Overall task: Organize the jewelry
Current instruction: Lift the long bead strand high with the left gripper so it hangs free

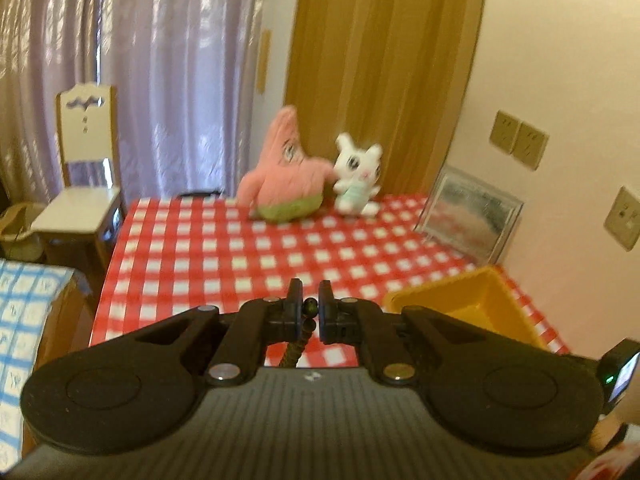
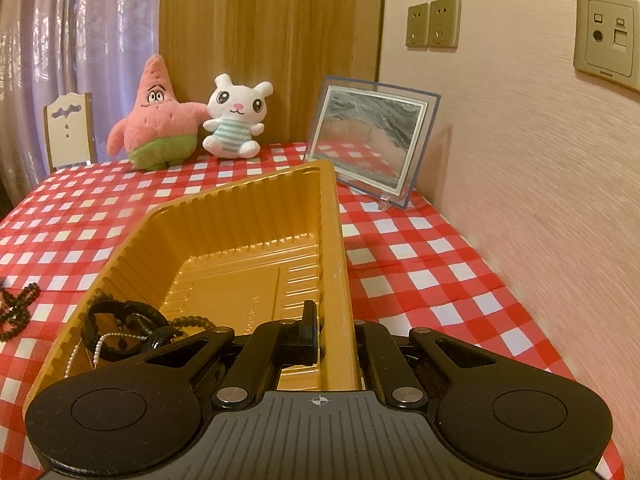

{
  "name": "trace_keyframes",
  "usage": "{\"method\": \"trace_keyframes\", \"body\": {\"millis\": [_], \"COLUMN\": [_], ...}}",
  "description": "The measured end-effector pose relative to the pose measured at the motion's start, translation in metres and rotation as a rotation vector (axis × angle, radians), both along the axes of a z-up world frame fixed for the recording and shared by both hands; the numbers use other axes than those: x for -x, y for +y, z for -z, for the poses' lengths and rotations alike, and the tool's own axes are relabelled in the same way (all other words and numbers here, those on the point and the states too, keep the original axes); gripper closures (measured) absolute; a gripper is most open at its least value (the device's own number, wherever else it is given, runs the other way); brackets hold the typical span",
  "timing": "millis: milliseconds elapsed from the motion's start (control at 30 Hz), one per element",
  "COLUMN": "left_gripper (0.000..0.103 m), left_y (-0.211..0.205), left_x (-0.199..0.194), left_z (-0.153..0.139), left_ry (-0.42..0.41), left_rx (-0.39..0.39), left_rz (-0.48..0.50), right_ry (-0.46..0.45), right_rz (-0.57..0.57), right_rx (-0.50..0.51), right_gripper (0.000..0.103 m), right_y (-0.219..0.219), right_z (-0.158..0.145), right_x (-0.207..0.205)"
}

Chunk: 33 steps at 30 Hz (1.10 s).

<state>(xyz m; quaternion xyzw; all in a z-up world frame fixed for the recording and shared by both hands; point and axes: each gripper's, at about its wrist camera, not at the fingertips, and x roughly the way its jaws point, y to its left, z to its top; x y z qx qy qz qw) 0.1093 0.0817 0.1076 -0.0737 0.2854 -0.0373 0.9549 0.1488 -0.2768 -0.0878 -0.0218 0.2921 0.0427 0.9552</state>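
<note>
My left gripper [image 1: 310, 308] is shut on a dark bead bracelet [image 1: 296, 346] that hangs below its fingers, above the checked tablecloth and left of the yellow tray [image 1: 480, 300]. My right gripper [image 2: 334, 330] is shut on the tray's right wall [image 2: 338, 280], one finger inside, the other hidden outside. In the right wrist view the tray's near left corner holds a black bangle [image 2: 120, 330], a pearl chain [image 2: 96, 350] and a dark bead strand [image 2: 192, 322]. Another dark bead bracelet [image 2: 16, 310] lies on the cloth left of the tray.
A pink star plush [image 2: 158, 120] and a white bunny plush [image 2: 236, 118] sit at the table's far edge. A framed sand picture [image 2: 372, 140] leans against the right wall. A white chair [image 1: 82, 184] stands left of the table.
</note>
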Motion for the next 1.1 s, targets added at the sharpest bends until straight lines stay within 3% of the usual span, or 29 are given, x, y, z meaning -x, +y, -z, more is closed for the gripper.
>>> {"method": "trace_keyframes", "body": {"millis": [600,933,1100], "left_gripper": [0.097,0.097,0.097], "left_y": [-0.046,-0.072,-0.097], "left_x": [-0.009,-0.016,-0.018], "left_z": [-0.085,-0.153,-0.176], "left_ry": [-0.169,-0.314,-0.379], "left_rx": [0.007,-0.02,0.002], "left_rz": [0.169,0.268,0.341], "right_ry": [-0.007,-0.007,-0.01], "right_rz": [-0.006,-0.008,-0.008], "right_rx": [-0.021,-0.034,-0.042], "right_gripper": [0.099,0.099,0.099], "right_y": [-0.002,-0.001,-0.002], "right_z": [0.0,-0.001,-0.001], "right_x": [-0.001,-0.001,-0.001]}}
